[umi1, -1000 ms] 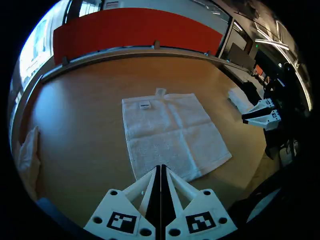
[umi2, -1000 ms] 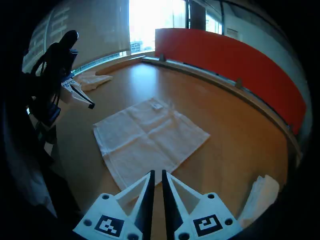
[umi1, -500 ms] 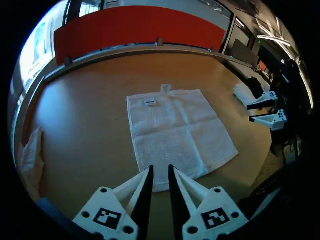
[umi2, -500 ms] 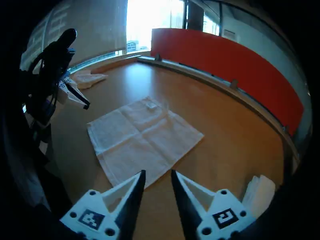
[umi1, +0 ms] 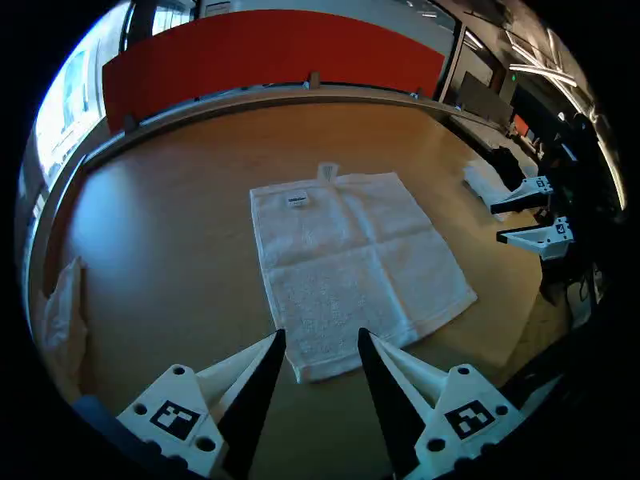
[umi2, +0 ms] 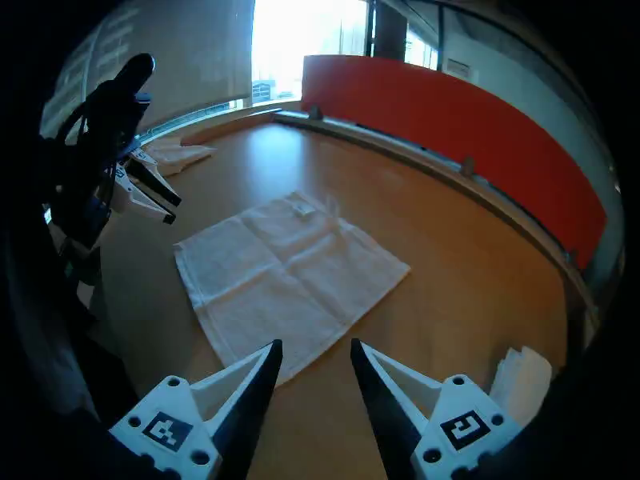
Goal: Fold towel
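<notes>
1. Lying flat and fully spread, the white towel sits near the middle of the wooden table, well clear of the far edge, where a red partition runs along.
2. A small sewn label shows on the towel's far end, and a small tab sticks out past that hem.
3. In the left gripper view, the left gripper hovers over the table's near edge. Its jaws are spread apart and hold nothing, and the towel's near corner lies just beyond the fingertips.
4. In the right gripper view, the right gripper also stands parted and empty, its tips just short of the towel's nearest hem.
5. Neither gripper touches the towel.
6. A crumpled white cloth rests by the table's left edge in the left gripper view.
7. A folded white stack sits near the table's right edge in the right gripper view.
</notes>
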### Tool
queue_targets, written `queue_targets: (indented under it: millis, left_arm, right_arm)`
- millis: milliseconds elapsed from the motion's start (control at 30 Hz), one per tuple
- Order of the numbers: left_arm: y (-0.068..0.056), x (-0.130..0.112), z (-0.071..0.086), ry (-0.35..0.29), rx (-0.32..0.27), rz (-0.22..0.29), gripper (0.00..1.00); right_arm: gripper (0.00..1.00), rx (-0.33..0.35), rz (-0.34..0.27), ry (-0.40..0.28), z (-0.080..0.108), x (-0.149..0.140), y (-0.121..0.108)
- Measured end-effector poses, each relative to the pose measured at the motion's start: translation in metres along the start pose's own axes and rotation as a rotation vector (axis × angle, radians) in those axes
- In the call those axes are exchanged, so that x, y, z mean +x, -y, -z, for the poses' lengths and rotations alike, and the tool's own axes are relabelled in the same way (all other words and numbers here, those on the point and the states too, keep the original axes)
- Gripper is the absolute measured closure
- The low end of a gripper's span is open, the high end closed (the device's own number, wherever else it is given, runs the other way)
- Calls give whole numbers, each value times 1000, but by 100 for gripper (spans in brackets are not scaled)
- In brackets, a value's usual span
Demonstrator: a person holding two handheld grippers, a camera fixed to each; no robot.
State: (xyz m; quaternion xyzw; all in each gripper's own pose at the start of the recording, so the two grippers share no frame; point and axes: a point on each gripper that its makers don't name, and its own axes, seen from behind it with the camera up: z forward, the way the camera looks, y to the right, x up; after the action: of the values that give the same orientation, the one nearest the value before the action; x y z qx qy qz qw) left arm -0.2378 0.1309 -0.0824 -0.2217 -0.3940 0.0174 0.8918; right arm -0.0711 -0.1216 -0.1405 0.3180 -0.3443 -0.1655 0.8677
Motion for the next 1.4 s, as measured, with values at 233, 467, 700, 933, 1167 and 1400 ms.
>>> queue_targets:
  millis: [233,467,700,933,1167,1400]
  left_arm:
    - [2,-14,-7,18,-3,-11,34]
    - [7,-31,-17,38,2,-27,34]
    - [10,-44,-27,54,-2,-34,34]
    - [10,-58,-36,75,-14,-47,34]
    - [10,-71,-42,91,-27,-32,35]
    - [10,-73,-44,83,-36,-28,35]
  right_arm:
    - [34,0,-8,16,-7,-13,11]
    - [34,3,-17,38,-17,-33,23]
    - [34,12,-25,62,-26,-51,35]
    - [34,20,-25,77,-29,-62,45]
    - [34,31,-34,94,-32,-74,55]
    - [34,30,-19,118,-35,-88,60]
